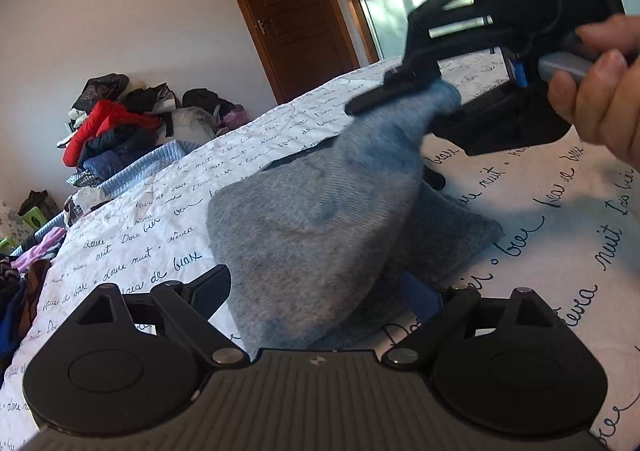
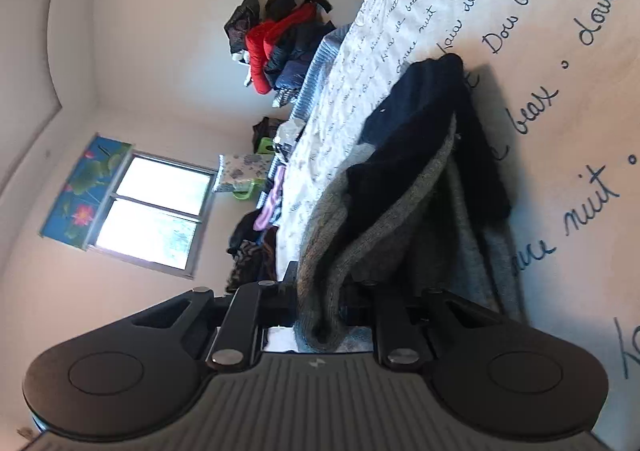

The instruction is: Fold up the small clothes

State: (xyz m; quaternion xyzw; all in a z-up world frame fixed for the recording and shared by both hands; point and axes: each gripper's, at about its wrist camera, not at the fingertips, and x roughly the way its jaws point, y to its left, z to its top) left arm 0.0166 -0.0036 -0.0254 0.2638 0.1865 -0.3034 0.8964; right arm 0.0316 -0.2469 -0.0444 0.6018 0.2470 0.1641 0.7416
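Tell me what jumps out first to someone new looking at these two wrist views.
The grey garment, pinched at one end by the right gripper and hanging from it down onto the white script-printed bedspread, with the left gripper open close in front of it. Next, the heap of clothes with a bright red piece, past the bed's far edge by the wall.

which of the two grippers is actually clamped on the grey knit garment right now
The right gripper, shut on a bunched end of the grey knit garment and lifting it; the left gripper stands wide open around the cloth, not pinching it.
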